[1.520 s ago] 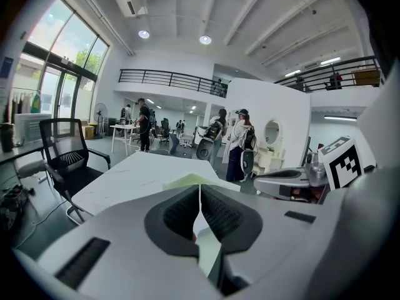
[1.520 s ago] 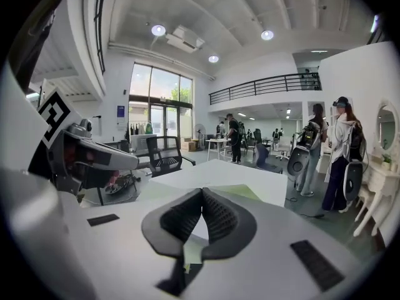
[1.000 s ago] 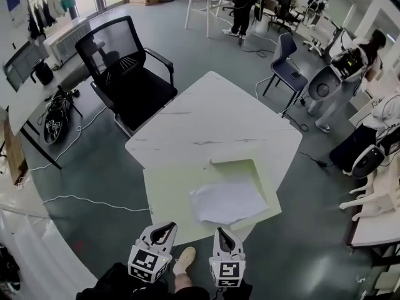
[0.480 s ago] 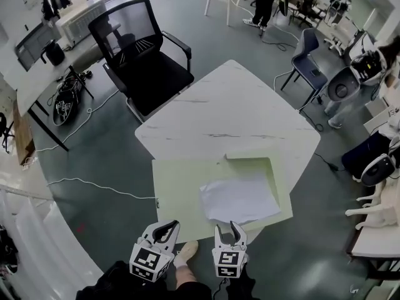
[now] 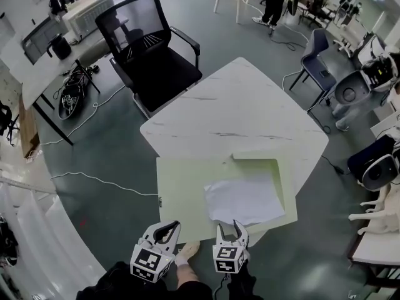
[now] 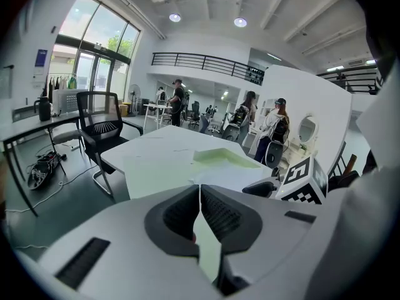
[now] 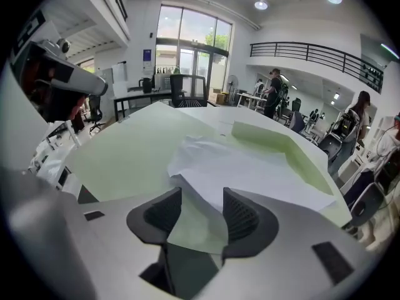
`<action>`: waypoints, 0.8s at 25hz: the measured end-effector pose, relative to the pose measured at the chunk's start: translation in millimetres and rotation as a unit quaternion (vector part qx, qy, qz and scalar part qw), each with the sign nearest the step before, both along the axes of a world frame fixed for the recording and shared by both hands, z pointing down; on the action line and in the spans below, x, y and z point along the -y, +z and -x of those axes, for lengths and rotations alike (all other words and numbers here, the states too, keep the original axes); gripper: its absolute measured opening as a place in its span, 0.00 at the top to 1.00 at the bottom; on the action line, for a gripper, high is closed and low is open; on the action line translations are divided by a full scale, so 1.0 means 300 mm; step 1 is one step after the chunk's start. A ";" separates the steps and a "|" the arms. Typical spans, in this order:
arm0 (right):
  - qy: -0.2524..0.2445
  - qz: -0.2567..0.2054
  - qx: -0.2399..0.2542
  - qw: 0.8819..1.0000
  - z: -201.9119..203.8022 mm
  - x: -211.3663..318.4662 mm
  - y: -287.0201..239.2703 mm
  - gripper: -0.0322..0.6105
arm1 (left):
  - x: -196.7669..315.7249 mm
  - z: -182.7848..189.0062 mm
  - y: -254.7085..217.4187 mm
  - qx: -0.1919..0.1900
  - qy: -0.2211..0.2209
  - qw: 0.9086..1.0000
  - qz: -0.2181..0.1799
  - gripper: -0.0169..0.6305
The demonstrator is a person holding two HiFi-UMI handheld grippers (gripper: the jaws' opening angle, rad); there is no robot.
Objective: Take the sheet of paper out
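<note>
A crumpled white sheet of paper [image 5: 244,199] lies on an opened pale green folder [image 5: 184,192] at the near end of the white table [image 5: 237,111]. My right gripper [image 5: 233,228] sits at the sheet's near edge. Its jaws are opening, and the pads press on nothing. In the right gripper view the paper [image 7: 250,167] reaches in between the spread jaws of the right gripper [image 7: 203,208], above the folder [image 7: 125,155]. My left gripper [image 5: 164,230] hangs just off the folder's near edge, shut and empty. From the left gripper [image 6: 200,195] the folder [image 6: 162,167] and the paper [image 6: 231,177] lie ahead.
A black mesh office chair [image 5: 147,49] stands at the table's far left side, and a blue chair [image 5: 319,55] at the far right. Desks with gear and floor cables [image 5: 87,180] are at the left. People stand around tables in the background.
The right gripper's jaws have gone from shut to wide apart, and it has come down to the paper's near edge. The left gripper has hardly moved.
</note>
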State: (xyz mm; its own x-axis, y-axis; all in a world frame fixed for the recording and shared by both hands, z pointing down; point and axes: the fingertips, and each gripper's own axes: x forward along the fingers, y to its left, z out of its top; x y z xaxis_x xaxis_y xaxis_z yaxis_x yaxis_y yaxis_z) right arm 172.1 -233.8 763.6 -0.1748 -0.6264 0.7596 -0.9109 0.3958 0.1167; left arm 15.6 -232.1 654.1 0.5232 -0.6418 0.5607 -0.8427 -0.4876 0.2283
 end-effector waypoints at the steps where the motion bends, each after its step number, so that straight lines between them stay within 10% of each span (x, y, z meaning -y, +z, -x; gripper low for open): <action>1: -0.003 0.004 -0.005 1.000 0.001 -0.001 0.009 0.61 | 0.001 0.001 0.001 0.001 0.000 1.000 0.000 0.93; 8: -0.013 -0.006 -0.032 0.999 -0.024 0.004 0.009 0.89 | 0.000 -0.008 0.003 0.005 -0.003 1.000 0.001 0.93; 20: -0.004 -0.020 -0.007 1.000 -0.031 -0.010 -0.033 0.92 | -0.031 -0.019 -0.024 0.006 -0.001 1.000 -0.005 0.93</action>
State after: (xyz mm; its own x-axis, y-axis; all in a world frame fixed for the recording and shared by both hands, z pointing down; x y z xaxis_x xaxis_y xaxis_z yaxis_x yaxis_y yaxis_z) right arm 181.4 -230.8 753.7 -0.1691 -0.6545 0.7369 -0.9061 0.3975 0.1452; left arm 21.2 -222.8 646.8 0.5158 -0.6482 0.5602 -0.8460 -0.4883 0.2140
